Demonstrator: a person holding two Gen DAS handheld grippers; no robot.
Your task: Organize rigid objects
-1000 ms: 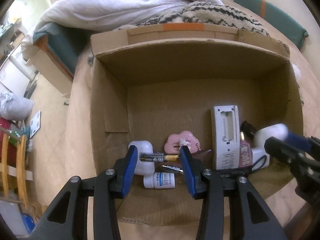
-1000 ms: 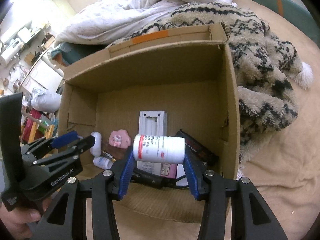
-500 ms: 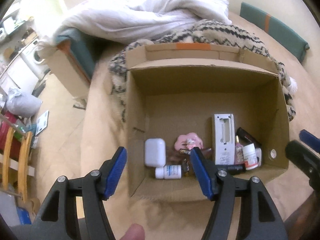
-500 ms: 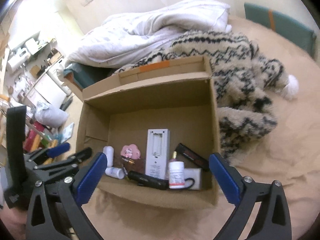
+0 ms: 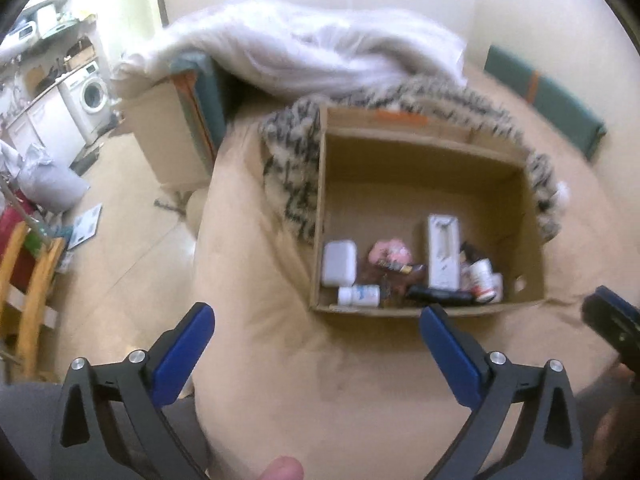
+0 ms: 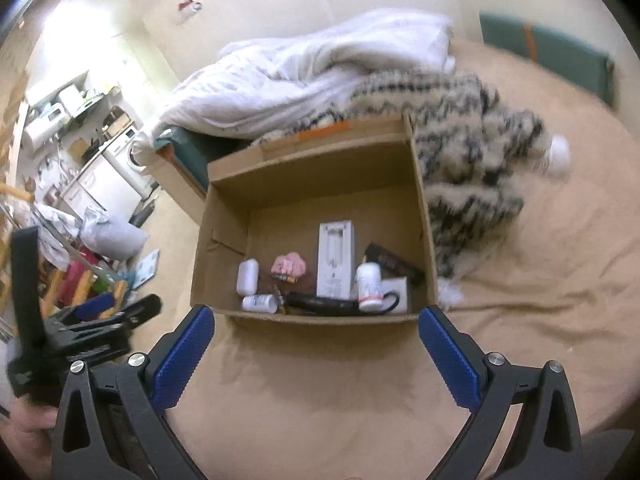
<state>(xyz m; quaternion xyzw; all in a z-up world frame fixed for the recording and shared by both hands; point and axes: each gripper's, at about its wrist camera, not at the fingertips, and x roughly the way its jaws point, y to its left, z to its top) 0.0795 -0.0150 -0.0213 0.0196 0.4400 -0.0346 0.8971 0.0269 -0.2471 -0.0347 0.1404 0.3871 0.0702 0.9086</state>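
An open cardboard box (image 5: 420, 168) (image 6: 320, 184) sits on the beige bed. Inside lie a white case (image 5: 339, 262), a pink toy (image 6: 289, 265), a white remote shell (image 6: 335, 258), a white pill bottle with a red band (image 6: 369, 283), a small white bottle (image 5: 358, 295) and a black tool (image 6: 322, 303). My left gripper (image 5: 316, 322) is open and empty, held back above the bed in front of the box. My right gripper (image 6: 316, 324) is open and empty, also in front of the box. The left gripper shows in the right wrist view (image 6: 108, 312).
A patterned fleece blanket (image 6: 472, 128) lies behind and right of the box, with a white duvet (image 6: 312, 76) beyond. The bed's left edge drops to the floor, where a wooden chair (image 5: 28, 280), bags and a washing machine (image 5: 90, 94) stand.
The right gripper let go of the white pill bottle, which now lies in the box. Both grippers opened wide and pulled back and up, away from the box.
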